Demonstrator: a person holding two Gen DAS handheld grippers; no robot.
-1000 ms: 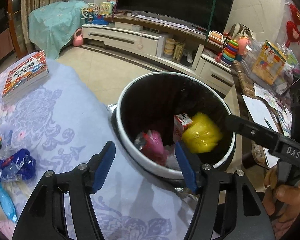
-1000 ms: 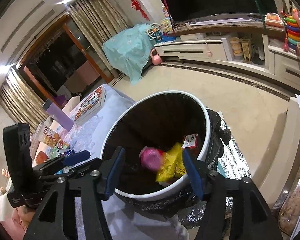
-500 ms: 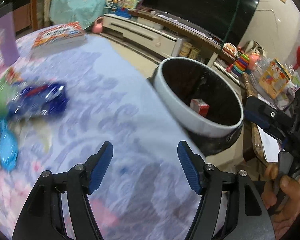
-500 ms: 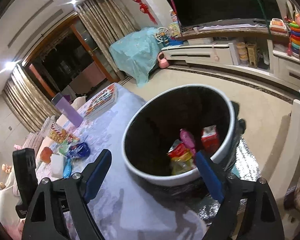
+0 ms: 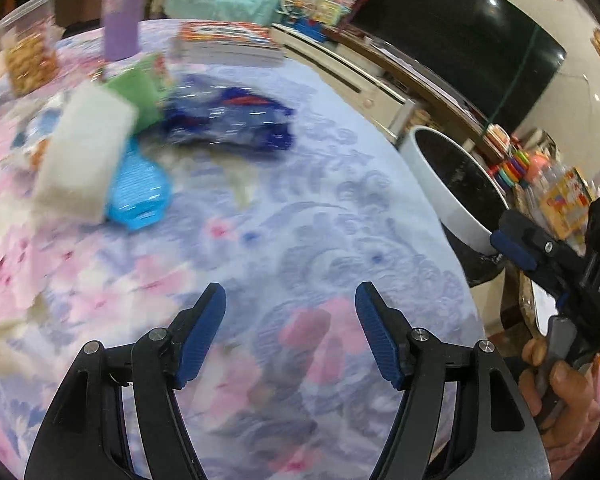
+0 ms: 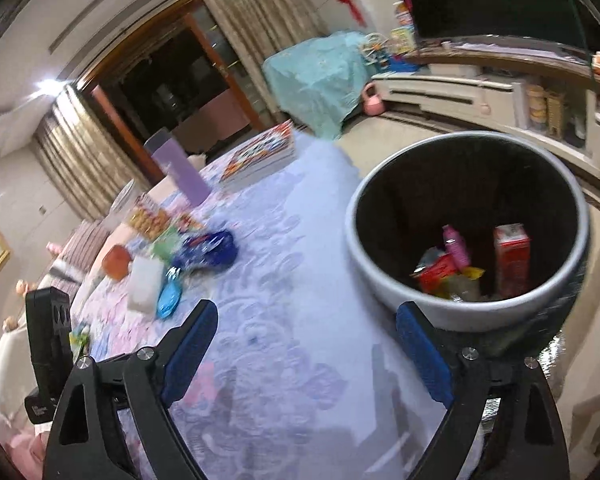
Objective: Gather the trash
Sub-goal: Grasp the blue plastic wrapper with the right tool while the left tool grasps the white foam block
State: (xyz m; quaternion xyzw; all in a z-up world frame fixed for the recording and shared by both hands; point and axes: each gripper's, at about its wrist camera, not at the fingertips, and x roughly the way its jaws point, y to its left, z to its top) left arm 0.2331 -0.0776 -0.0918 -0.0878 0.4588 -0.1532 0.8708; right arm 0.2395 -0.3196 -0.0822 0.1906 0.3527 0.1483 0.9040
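The left gripper (image 5: 290, 332) is hovering over the floral tablecloth (image 5: 300, 208) with its blue-padded fingers (image 5: 204, 334) spread wide and nothing between them. The right gripper (image 6: 306, 354) is likewise gaping and empty, hanging above the cloth just beside the trash bin (image 6: 452, 312).

Ahead of the left gripper a cluster of trash is lying on the cloth — a crumpled dark blue wrapper (image 5: 232, 118) with a red streak, glossy and see-through in places, sitting farthest toward the bin. Touching it on the near left is a bright blue plastic piece (image 5: 140, 188), ribbed and flat, partly tucked under a white rectangular packet (image 5: 84, 148). A green packet (image 5: 138, 92) is lying behind the white one (motion blur is smearing all four, so no print is readable).

The bin is standing at the table's edge, a round white tub with a black liner; inside, the right wrist view is showing a red carton (image 6: 512, 256) standing upright, a pink bottle (image 6: 456, 246) tilted, and red and yellow wrappers (image 6: 440, 272) beside them.

Farther back on the table a stack of books (image 5: 228, 42) and a purple box (image 5: 122, 20) are standing well apart from the trash.
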